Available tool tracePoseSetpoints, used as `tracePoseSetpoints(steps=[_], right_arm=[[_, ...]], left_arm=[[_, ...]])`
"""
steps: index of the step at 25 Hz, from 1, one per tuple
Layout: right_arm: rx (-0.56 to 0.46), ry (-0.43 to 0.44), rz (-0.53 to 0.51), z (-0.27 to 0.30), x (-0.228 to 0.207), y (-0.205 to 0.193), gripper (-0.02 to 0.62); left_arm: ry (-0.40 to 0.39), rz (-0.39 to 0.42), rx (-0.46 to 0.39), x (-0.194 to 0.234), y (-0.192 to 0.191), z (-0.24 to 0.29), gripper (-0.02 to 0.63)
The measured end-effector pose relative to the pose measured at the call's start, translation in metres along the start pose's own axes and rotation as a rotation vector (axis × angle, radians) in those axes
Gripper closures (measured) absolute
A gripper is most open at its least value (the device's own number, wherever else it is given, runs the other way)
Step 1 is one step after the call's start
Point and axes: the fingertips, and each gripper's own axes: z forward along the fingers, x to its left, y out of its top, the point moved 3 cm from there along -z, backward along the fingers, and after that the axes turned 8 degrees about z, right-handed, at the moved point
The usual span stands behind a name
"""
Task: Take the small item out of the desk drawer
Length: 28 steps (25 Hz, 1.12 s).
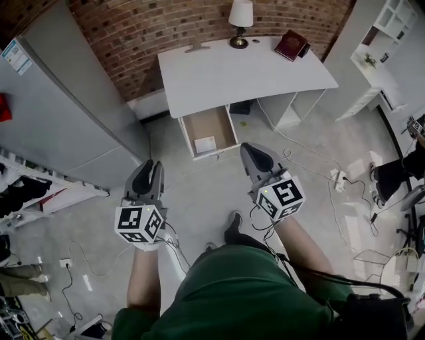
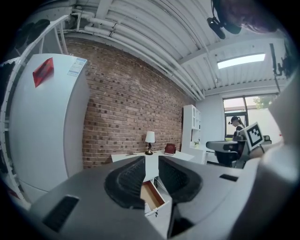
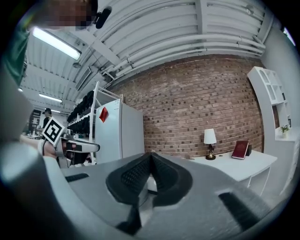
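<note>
A white desk (image 1: pixel 265 76) stands against the brick wall, and its wooden drawer (image 1: pixel 226 123) is pulled open toward me. A small white item (image 1: pixel 204 144) lies flat in the drawer's near part. My left gripper (image 1: pixel 149 164) hovers over the floor, short of the drawer and to its left. A narrow gap between its jaws frames the open drawer (image 2: pixel 151 194) in the left gripper view, with nothing between them. My right gripper (image 1: pixel 251 147) is just right of the drawer front. It is shut and empty, its pads (image 3: pixel 140 176) meeting at the tips.
On the desk stand a lamp (image 1: pixel 240 20) and a red book (image 1: pixel 292 45). A tall grey fridge (image 1: pixel 66 99) is on the left and white shelving (image 1: pixel 392 40) on the right. Cables and a power strip (image 1: pixel 339 179) lie on the floor at right, near a seated person (image 1: pixel 398 172).
</note>
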Motion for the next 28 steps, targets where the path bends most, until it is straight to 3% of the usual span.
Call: tracePoseSetpoints(steps=[14,21,28], right_arm=[[0.068,0.099,0.05,0.076,-0.109,-0.01,0.592],[0.117,0.122,0.061,0.116,-0.125,-0.025,0.592],[0.169,0.074,0.037,0.162,-0.132,-0.045,0.592]], left_arm=[[0.058,-0.001,0.082,-0.017,-0.006,0.108,0.526],[0.071,-0.007,0.121,0.002,-0.017,0.135,0.526],[0.023,-0.021,0.151,0.046,-0.043,0.175,0.526]])
